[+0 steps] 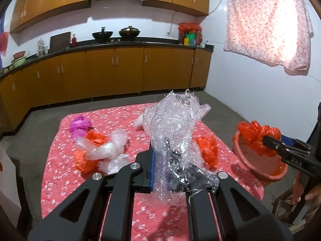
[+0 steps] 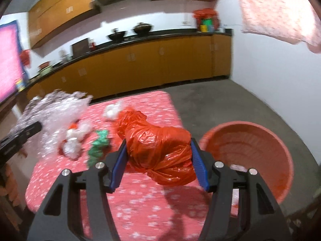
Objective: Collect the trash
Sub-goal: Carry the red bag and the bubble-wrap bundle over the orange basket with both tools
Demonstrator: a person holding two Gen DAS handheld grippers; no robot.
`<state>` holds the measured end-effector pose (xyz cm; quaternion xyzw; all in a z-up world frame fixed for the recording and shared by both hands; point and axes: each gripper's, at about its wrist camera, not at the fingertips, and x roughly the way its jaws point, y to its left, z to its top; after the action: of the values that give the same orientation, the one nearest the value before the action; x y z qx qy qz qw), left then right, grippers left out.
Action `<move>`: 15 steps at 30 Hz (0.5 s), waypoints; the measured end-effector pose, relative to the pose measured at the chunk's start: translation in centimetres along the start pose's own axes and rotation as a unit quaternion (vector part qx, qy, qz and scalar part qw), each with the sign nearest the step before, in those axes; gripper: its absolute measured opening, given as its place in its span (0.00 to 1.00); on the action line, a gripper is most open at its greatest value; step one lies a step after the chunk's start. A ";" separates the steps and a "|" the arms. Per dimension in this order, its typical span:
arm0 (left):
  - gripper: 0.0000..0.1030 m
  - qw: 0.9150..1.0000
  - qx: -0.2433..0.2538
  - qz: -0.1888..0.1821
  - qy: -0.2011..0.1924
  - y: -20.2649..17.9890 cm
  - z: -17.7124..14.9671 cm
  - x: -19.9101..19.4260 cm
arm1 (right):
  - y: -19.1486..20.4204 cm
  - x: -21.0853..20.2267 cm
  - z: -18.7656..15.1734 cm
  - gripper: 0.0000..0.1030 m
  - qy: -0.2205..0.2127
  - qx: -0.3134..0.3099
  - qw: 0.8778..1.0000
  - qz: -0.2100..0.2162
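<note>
The left gripper is clamped tight on crinkled clear plastic wrap, lifted above the red flowered table. The right gripper squeezes a balled red plastic bag just beside the orange basin, which sits off the table's right edge.

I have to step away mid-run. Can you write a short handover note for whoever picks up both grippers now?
Left gripper: shut on a clear crumpled plastic wrap, lifted above the table.
Right gripper: shut on a red plastic bag, held beside the red basin.
Done: both pieces picked up; the basin looks nearly empty.
Left: drop both in the basin, then collect the purple bag, the green scrap, the other red and clear plastic bags on the table.
</note>
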<state>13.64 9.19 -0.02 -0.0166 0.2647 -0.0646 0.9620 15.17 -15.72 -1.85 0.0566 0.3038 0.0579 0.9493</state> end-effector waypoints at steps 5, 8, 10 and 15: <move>0.08 0.999 0.017 -0.031 0.003 -3.3 0.4 0.8 | -4.8 -0.6 -0.2 0.57 -0.002 0.044 0.995 -0.086; 0.08 0.998 0.027 -0.057 0.004 -5.9 0.7 1.5 | -8.2 -0.9 -0.6 0.57 0.000 0.078 0.988 -0.136; 0.08 0.996 0.034 -0.078 0.006 -8.0 0.9 2.1 | -10.2 -1.2 -0.9 0.57 0.000 0.097 0.982 -0.160; 0.08 0.991 0.052 -0.120 0.009 -12.7 1.2 3.7 | -13.5 -1.7 -1.2 0.57 -0.002 0.121 0.973 -0.196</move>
<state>15.91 -3.90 -0.01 0.0020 0.2659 -0.1935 0.9444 14.11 -29.22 -3.78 0.1104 0.3116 -0.1669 0.9289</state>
